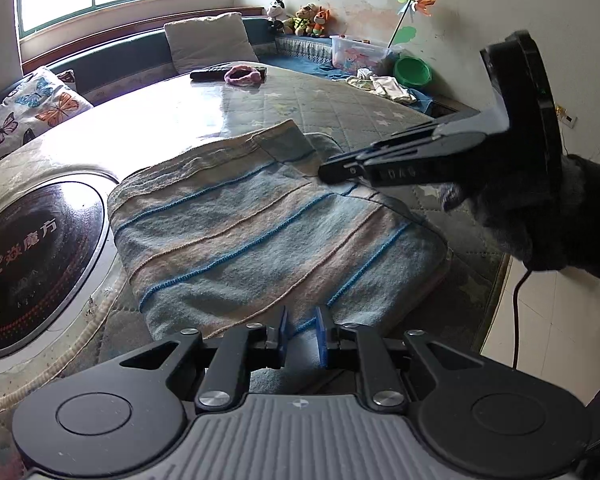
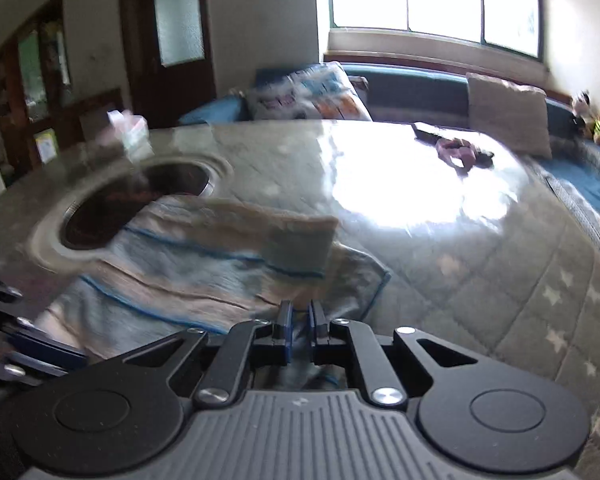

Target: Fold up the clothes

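On the quilted table (image 1: 260,92), one striped garment (image 1: 268,232) lies folded beside the round inset cooktop (image 1: 32,260).
Left gripper (image 1: 300,330) pinches its near hem; right gripper (image 2: 299,320) is clamped on its right edge. Glossy open tabletop lies beyond. Only the left view shows three plush toys (image 1: 300,16); only the right shows a door (image 2: 168,32).

A butterfly-print pillow (image 1: 32,110) is leaning at the left edge of the left wrist view. A remote (image 1: 216,73) and a pink band (image 1: 242,75) are lying on the quilted table cover (image 1: 340,100), upper centre. Plush toys (image 1: 300,18) are sitting beside a green bowl (image 1: 412,70), upper right.
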